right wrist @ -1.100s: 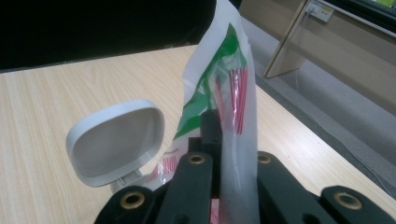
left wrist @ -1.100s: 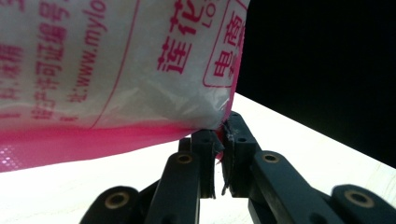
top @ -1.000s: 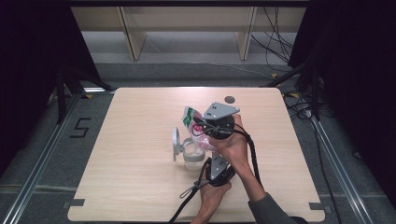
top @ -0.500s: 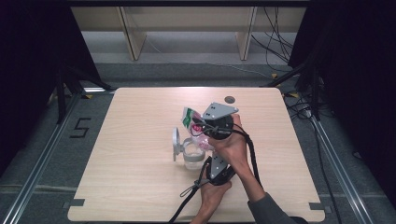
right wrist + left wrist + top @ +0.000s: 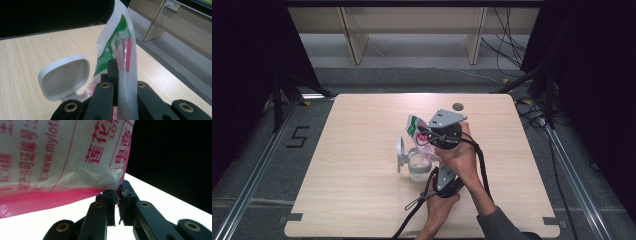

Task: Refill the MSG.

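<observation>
A lab recording bay; bare wooden table, black curtains, floor rails, loose cables

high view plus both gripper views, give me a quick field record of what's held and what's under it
held item: plastic bag with pink and green print
left gripper: shut on the bag's pink bottom corner
right gripper: shut on the bag's green end
below bag: clear container with white hinged lid standing open
surface: wooden table

Pink-printed bag in hand-held gripper
</observation>
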A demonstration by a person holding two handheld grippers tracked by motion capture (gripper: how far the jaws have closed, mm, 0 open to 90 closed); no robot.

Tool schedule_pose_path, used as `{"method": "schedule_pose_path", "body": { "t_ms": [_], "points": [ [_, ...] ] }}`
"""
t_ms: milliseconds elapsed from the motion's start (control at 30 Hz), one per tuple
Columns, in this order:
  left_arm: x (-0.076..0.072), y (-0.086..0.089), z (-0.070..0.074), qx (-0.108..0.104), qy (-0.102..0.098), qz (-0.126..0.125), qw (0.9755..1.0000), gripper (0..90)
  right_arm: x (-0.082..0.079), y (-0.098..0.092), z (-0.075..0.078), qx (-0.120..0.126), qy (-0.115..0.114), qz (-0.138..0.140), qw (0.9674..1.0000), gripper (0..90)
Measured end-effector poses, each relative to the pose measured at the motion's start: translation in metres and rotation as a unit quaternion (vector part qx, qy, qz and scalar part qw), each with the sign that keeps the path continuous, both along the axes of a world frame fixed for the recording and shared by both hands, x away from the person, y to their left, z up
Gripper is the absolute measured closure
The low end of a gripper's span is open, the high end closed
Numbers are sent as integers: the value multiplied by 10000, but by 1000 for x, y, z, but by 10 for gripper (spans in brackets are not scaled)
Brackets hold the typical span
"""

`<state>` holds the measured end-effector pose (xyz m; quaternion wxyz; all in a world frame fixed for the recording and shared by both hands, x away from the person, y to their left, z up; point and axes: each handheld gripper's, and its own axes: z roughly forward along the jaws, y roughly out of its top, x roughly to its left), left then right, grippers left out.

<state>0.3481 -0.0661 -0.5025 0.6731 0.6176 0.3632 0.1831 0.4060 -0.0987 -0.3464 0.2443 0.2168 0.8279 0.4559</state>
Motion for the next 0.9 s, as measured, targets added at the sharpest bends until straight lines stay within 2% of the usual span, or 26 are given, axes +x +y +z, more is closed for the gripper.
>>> {"method": "schedule_pose_path", "body": {
  "t_ms": [300, 767, 900],
  "points": [
    [0, 1, 0, -49, 80, -46, 9999, 837, 0, 1, 0, -19, 11, 56, 10000, 900],
    [1, -1, 0, -32, 69, -29, 10000, 837, 0, 2, -1, -82, 84, 85, 9999, 900],
    [1, -1, 0, 18, -4, -11, 10000, 837, 1, 2, -1, -75, 85, 106, 9999, 900]
  ]
}}
